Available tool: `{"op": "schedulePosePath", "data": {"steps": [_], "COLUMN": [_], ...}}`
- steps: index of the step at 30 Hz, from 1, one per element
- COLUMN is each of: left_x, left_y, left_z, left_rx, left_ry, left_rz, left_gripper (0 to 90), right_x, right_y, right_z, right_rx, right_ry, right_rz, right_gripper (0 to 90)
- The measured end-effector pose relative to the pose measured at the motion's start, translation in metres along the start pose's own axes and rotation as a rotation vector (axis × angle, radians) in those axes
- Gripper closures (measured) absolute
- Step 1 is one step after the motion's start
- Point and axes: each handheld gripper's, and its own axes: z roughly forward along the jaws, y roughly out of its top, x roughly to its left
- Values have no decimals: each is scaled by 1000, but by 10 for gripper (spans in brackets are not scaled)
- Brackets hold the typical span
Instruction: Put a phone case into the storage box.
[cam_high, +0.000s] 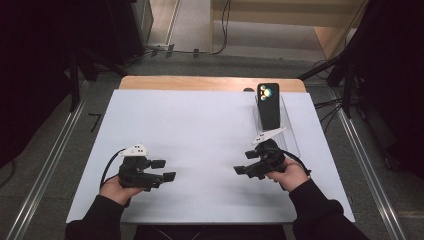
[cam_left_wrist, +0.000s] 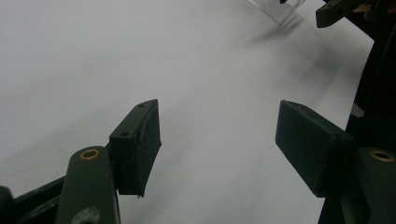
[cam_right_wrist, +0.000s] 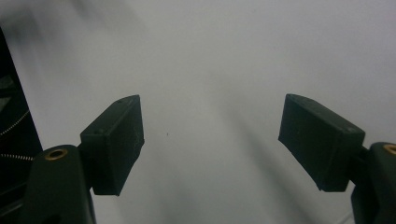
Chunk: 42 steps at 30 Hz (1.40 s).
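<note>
Both hand-held grippers, left (cam_high: 167, 170) and right (cam_high: 242, 163), gape empty; a hasty reach could topple the phone (cam_high: 268, 105) off its clear stand (cam_high: 287, 122) near the surface's far right corner.

text: none readable | phone (cam_high: 268, 106) back: camera lenses, no legible brand | clear stand (cam_high: 289, 122): no label | white table sheet (cam_high: 200, 125): blank, no markings

The left gripper (cam_high: 166, 170) sat low at the person's left, jaws apart with nothing between them, pointing toward the right gripper (cam_high: 242, 164). That one faced back inward, jaws likewise spread and empty, both forearms in dark sleeves.
</note>
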Motion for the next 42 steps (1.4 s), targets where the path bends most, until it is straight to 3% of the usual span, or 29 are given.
{"op": "schedulePosePath", "data": {"steps": [12, 23, 42], "left_x": [-5, -6, -1], "left_y": [-1, -2, -6], "left_z": [0, -1, -5], "left_rx": [5, 3, 0], "left_ry": [-12, -18, -3], "left_rz": [14, 12, -2], "left_gripper": [312, 312, 312], "right_x": [-4, -8, -18], "right_y": [-22, -40, -56], "right_z": [-13, -21, -29], "right_rx": [-16, -7, -2], "right_ry": [12, -7, -20], "right_rz": [27, 44, 75], "right_gripper": [204, 204, 205]}}
